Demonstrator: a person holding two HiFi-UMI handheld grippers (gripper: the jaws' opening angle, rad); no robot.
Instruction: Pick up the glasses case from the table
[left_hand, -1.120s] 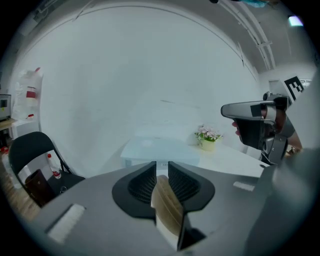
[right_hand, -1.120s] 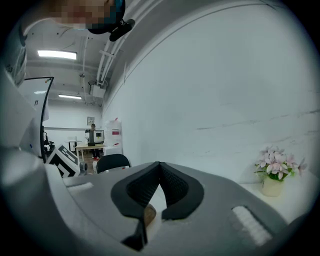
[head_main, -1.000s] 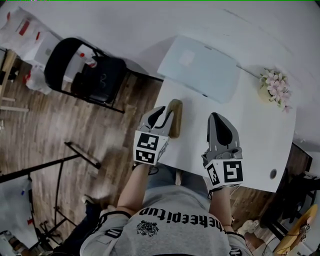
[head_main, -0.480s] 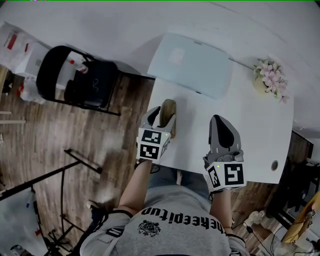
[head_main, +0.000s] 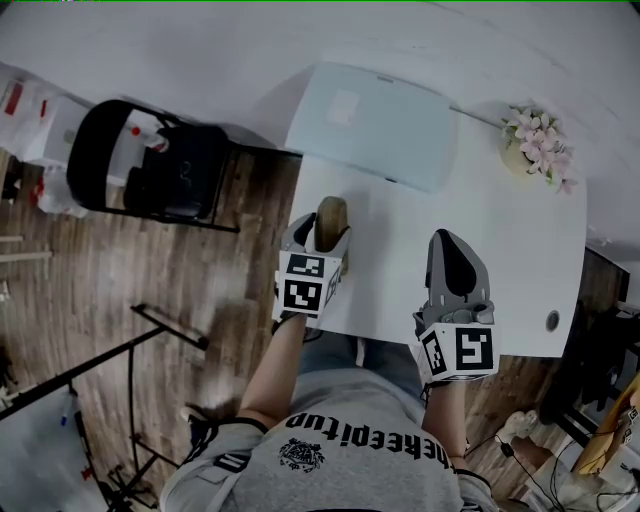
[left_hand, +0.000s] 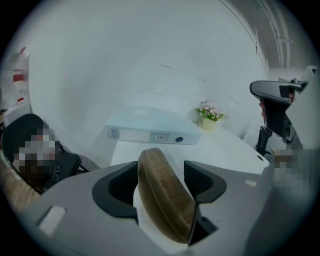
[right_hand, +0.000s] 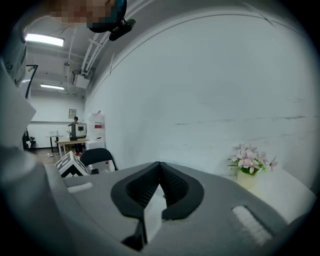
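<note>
The brown glasses case (head_main: 331, 213) lies near the left edge of the white table (head_main: 500, 250). My left gripper (head_main: 322, 230) straddles it with the jaws open, and they have just been opening. In the left gripper view the case (left_hand: 162, 195) runs lengthwise between the two pads. A strip of table shows beside the left pad, and the case lies close against the right one. My right gripper (head_main: 447, 242) hovers over the table's front part, well right of the case. Its jaws are shut (right_hand: 159, 166) with nothing between them.
A pale blue binder (head_main: 370, 120) lies flat at the table's back. A small pot of pink flowers (head_main: 535, 155) stands at the back right corner. A black chair (head_main: 150, 165) stands on the wooden floor left of the table. The case sits close to the table's left edge.
The left gripper has come down over the case and its jaws have spread; the case, earlier beside its right finger, is now between them. The right gripper shifted slightly.
</note>
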